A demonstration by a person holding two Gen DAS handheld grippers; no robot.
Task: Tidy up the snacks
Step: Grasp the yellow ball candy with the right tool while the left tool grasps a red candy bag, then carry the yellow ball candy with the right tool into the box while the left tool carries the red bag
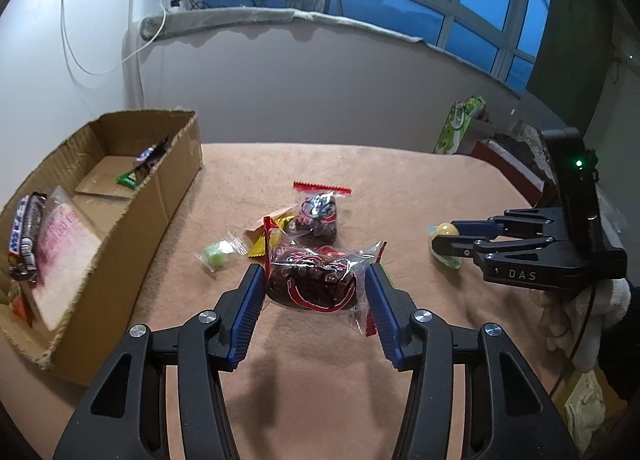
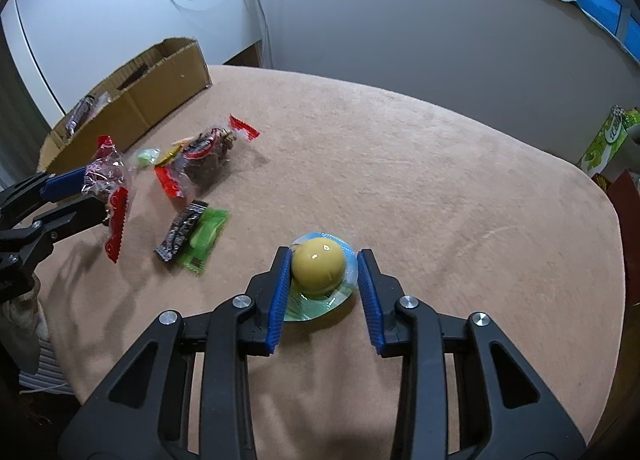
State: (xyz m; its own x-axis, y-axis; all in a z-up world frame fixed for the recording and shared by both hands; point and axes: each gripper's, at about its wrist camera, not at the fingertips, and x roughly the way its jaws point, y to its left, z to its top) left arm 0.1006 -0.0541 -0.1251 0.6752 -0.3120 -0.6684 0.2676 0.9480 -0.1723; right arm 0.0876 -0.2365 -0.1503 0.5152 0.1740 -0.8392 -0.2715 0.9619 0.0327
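My left gripper (image 1: 314,280) is shut on a clear red-edged bag of dark snacks (image 1: 316,280) and holds it above the table; this bag also shows in the right wrist view (image 2: 106,184). My right gripper (image 2: 323,268) is open around a yellow jelly cup (image 2: 318,269) that sits on the table, its left pad touching the cup. The right gripper also shows in the left wrist view (image 1: 448,246). A cardboard box (image 1: 168,196) with several snacks stands at the left.
On the pink tablecloth (image 2: 440,188) lie a second dark snack bag (image 1: 320,212), a small green candy (image 1: 218,254), a yellow packet (image 1: 260,246), a black bar (image 2: 180,234) and a green packet (image 2: 206,238). A green carton (image 1: 458,124) stands beyond the table's right edge.
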